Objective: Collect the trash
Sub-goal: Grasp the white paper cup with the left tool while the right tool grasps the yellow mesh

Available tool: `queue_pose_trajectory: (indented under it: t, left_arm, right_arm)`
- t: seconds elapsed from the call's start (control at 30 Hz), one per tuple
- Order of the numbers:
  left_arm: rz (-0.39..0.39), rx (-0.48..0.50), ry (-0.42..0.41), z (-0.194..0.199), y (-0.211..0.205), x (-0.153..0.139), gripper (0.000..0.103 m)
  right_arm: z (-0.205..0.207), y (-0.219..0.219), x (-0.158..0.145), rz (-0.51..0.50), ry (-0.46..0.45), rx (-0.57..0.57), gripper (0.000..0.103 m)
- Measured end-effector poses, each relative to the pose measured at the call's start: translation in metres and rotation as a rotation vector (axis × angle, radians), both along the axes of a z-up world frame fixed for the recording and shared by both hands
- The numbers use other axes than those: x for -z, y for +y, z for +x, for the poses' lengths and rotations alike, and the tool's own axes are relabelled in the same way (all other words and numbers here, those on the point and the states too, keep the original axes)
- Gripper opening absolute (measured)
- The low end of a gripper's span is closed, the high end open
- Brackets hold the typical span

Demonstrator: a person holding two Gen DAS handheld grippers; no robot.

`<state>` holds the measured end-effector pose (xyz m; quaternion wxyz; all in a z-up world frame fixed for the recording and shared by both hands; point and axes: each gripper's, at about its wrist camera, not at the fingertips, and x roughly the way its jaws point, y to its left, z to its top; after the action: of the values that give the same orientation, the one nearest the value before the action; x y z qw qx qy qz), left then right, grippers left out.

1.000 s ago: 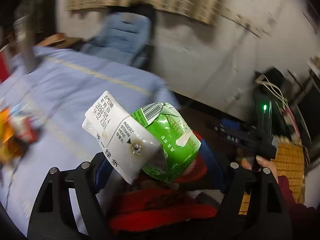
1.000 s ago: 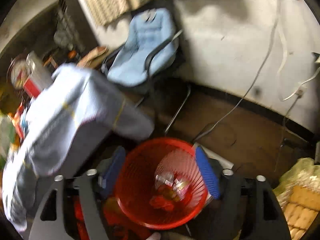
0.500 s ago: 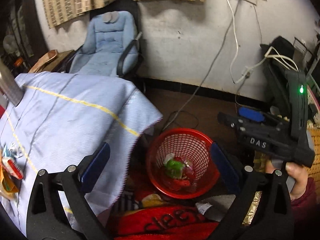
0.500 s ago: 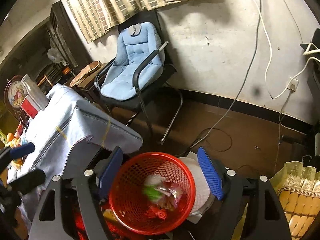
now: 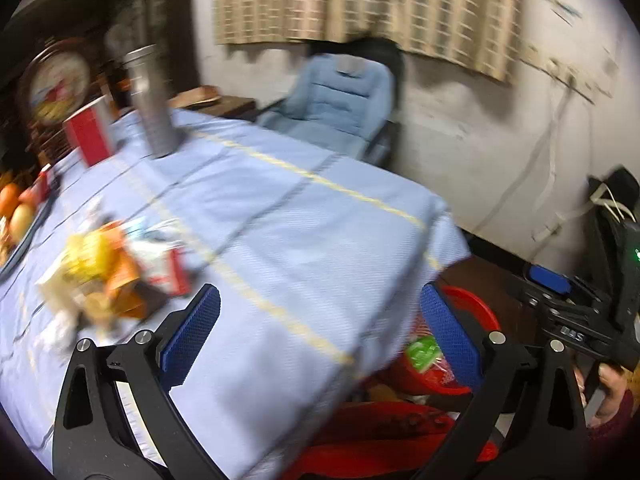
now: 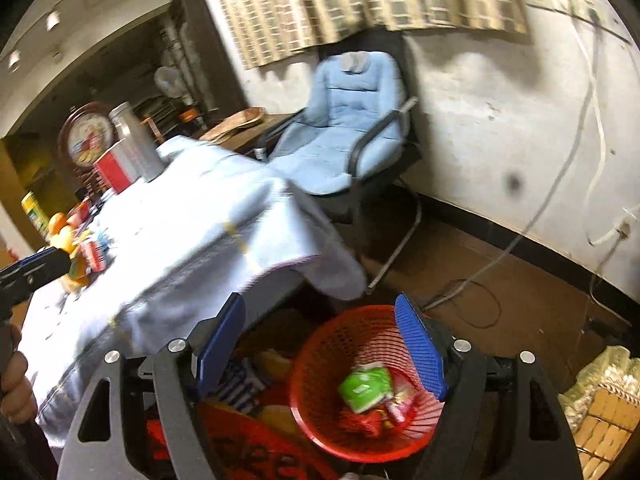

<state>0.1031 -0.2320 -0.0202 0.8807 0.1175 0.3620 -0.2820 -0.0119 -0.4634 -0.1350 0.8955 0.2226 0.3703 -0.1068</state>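
Observation:
My left gripper (image 5: 320, 328) is open and empty over the blue-clothed table (image 5: 280, 216). A pile of trash wrappers (image 5: 108, 272), yellow, orange and red-white, lies on the cloth to its left. The red mesh basket (image 6: 320, 420) stands on the floor beside the table and holds the green carton (image 6: 364, 388) and other wrappers. My right gripper (image 6: 320, 344) is open and empty above the basket. The basket (image 5: 472, 304) and green carton (image 5: 422, 354) also show in the left wrist view, past the table edge.
A metal flask (image 5: 150, 104), a red box (image 5: 90, 136) and fruit (image 5: 16, 208) stand at the table's far end. A blue chair (image 6: 344, 128) stands by the wall. Cables (image 6: 472, 280) lie on the floor. A yellow woven thing (image 6: 604, 400) sits at the right.
The left gripper dropped the green-and-white carton into the red basket, then swung left over the table toward the wrapper pile. The right gripper stayed open above the basket.

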Motion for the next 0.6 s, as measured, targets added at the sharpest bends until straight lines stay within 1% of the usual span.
queue_pose_trajectory:
  t: [0.07,0.27,0.37,0.47,0.53,0.6]
  left_arm:
    - [-0.006,-0.043,-0.007,0.005,0.022,-0.002,0.096]
    - [0.008,-0.232,-0.018,0.035,0.101,0.001,0.096]
    - [0.017,-0.331,-0.005,0.056,0.143,0.004,0.096]
    - [0.019,-0.428,0.015,0.086,0.180,0.005,0.096]
    - [0.017,-0.452,0.028,0.100,0.193,0.005,0.096]
    - [-0.006,-0.447,0.056,0.116,0.202,0.005,0.096]
  right_arm:
    - [0.008,0.014,-0.006,-0.006,-0.009,-0.039,0.077]
    - [0.036,0.059,-0.018,-0.029,-0.018,-0.161,0.079]
    - [0.050,0.078,-0.020,-0.032,-0.018,-0.214,0.080]
    - [0.063,0.100,-0.023,-0.034,-0.016,-0.272,0.080]
    - [0.069,0.112,-0.026,-0.039,-0.019,-0.301,0.080]
    - [0.073,0.126,-0.032,-0.053,-0.028,-0.335,0.080]
